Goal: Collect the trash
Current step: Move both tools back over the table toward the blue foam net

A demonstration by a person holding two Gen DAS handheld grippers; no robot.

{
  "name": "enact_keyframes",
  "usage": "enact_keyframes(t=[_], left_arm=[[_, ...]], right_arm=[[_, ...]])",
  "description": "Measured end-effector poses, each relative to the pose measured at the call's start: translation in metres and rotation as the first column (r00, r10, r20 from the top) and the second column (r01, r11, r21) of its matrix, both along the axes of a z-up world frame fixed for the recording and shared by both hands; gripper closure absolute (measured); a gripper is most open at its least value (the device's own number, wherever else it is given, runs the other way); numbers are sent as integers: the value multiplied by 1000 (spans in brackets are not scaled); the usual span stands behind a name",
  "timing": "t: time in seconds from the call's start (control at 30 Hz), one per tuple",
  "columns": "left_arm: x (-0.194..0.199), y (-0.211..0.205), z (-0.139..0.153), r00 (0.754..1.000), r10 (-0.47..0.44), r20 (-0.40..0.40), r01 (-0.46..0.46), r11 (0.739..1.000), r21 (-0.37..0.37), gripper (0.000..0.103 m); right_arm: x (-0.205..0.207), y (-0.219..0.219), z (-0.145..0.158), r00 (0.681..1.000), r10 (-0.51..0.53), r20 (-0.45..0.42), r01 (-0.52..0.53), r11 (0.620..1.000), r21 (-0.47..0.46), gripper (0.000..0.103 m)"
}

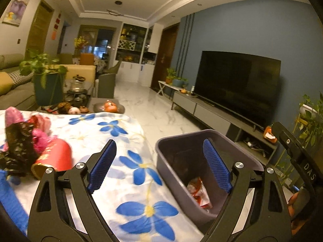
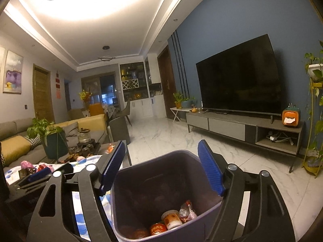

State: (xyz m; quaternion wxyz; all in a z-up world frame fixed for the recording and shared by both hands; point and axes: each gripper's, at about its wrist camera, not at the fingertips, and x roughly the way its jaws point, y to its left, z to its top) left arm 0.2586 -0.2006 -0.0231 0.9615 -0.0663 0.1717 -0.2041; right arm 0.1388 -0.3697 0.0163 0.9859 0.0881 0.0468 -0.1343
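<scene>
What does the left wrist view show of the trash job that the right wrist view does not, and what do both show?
Only the left wrist view shows the red paper cup lying beside crumpled black wrapping on the floral cloth. Only the right wrist view shows the small cans and a cup at the bin's bottom. Both show the grey bin and an open gripper: left gripper, right gripper.

At the bottom we see a smooth, matt plastic bin [image 2: 161,181], a soft printed cloth [image 1: 129,161] at lower left, glossy marble-look floor tiles [image 2: 161,141], and possibly a crinkled foil wrapper [image 1: 198,191].
</scene>
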Motion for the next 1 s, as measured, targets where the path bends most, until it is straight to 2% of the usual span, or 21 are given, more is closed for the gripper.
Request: enact_keyframes(t=[0.2,0.4,0.63,0.77,0.87,1.0], left_arm=[[-26,31,1,996,84,23,-84,996,8,17],[-48,74,-2,983,183,13,-183,983,0,17],[-71,138,-19,950,312,3,-312,950,19,17],[-82,178,-32,922,387,-15,-386,921,42,17],[-85,204,-41,904,425,-35,-422,904,68,17],[-87,231,-50,897,437,-60,-432,898,83,17]], right_arm=[[-15,13,0,1000,8,2,-8,1000,4,27],[-26,38,-3,999,45,-7,-45,999,-30,27],[-35,73,-10,993,120,-14,-120,992,-24,27],[-33,95,-19,983,180,-33,-180,984,-2,27],[-29,115,-25,973,226,-47,-226,974,8,27],[-24,141,-29,961,270,-54,-269,963,27,27]])
